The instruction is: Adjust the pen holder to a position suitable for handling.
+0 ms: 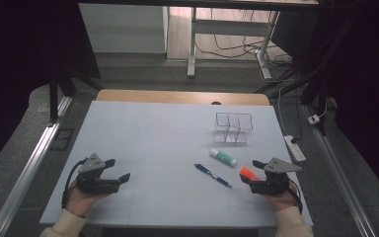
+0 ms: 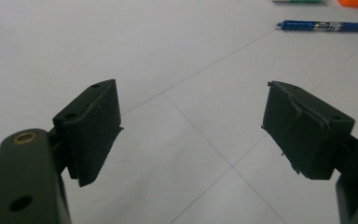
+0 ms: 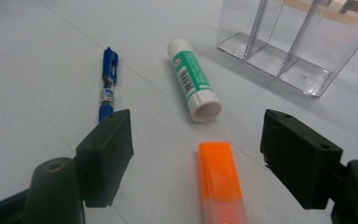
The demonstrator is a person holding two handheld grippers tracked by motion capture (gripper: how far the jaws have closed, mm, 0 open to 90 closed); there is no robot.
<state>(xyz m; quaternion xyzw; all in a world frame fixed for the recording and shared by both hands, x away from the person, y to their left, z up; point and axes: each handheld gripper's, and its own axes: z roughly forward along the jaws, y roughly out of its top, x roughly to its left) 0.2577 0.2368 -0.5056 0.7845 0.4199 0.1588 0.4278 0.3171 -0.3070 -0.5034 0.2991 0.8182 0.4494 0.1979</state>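
Observation:
An orange highlighter (image 3: 220, 179) lies flat on the white table, straight ahead of my right gripper (image 3: 196, 149), whose jaws stand wide open around empty air above it. In the high view the highlighter (image 1: 248, 173) rests just left of the right gripper (image 1: 252, 171). A green-and-white glue stick (image 3: 193, 79) and a blue pen (image 3: 106, 86) lie a little farther out. My left gripper (image 2: 193, 121) rests open and empty near the table's front left (image 1: 117, 169); the blue pen (image 2: 324, 25) lies far ahead of it.
A clear plastic organiser with several compartments (image 1: 233, 127) stands behind the glue stick (image 1: 222, 156), at the back right. The white table sheet (image 1: 153, 133) stretches bare between both hands. A power strip (image 1: 294, 148) lies off the table's right edge.

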